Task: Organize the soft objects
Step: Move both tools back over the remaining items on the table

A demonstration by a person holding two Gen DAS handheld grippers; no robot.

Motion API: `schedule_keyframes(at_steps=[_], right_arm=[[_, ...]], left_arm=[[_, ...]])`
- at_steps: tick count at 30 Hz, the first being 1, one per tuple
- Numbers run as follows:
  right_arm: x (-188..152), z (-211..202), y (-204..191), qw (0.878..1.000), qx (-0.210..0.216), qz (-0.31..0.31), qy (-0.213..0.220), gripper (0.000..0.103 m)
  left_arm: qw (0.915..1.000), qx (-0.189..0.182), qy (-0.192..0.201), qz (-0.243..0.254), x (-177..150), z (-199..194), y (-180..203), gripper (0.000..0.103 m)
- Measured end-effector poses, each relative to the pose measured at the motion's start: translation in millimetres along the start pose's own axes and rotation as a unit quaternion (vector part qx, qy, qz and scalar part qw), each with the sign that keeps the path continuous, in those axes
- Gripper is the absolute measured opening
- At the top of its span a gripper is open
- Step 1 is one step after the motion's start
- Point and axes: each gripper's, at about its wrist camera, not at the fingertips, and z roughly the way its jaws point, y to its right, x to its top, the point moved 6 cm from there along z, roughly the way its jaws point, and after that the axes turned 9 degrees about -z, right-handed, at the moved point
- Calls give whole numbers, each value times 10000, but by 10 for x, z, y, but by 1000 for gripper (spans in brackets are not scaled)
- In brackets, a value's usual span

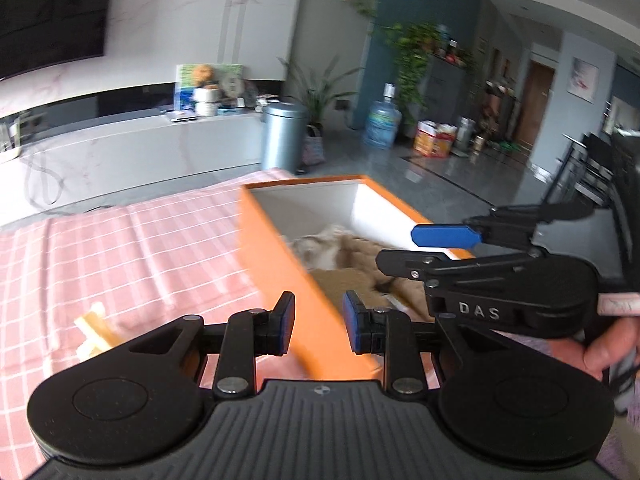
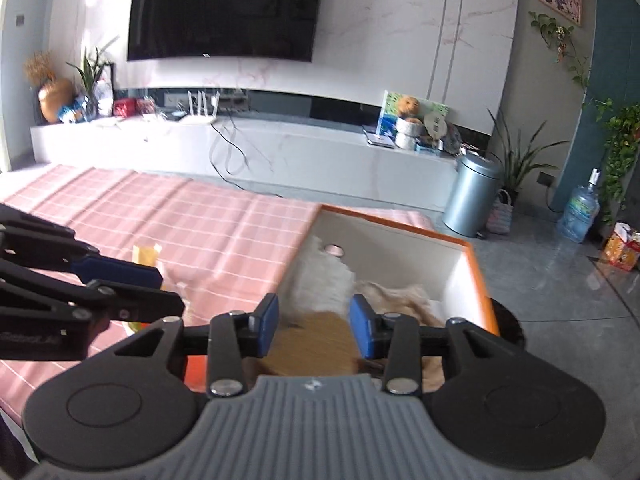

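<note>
Orange outside and white within, the open box (image 2: 476, 276) sits on the pink checked cloth (image 2: 180, 216), near that cloth's far edge. Soft things lie inside it: a white fluffy toy (image 2: 320, 280) leaning at the left wall, and tan and cream plush (image 2: 400, 296) bunched along the bottom, blurred in both views. The left gripper (image 1: 319, 322) hangs over the box's near wall with its jaws apart and nothing between them. The right gripper (image 2: 313, 330) is above the box's inside, jaws likewise parted and empty. A small yellow object (image 1: 94, 334) rests on the cloth, left of the box.
</note>
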Motion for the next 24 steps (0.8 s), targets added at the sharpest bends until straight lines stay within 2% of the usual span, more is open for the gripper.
schedule_keyframes(at_steps=[7,12,19,24], right_arm=[[109,199,-615,9993,239,116,248,41],[128,425,-1024,9992,248,-6,303,47],[32,725,-1283,9988,393,-92,269,48],[-82,885,-1351,9986,493,-169,114,49]], left_arm=[[9973,416,53,-603,-113,-125,-615,30],[9913,730,99,-1091,-209,-154,-1058,30],[9826,974,159,-1575,-409,-228,-1500,30],[9783,1035,24,-1793,-532,-203,-1645,30]])
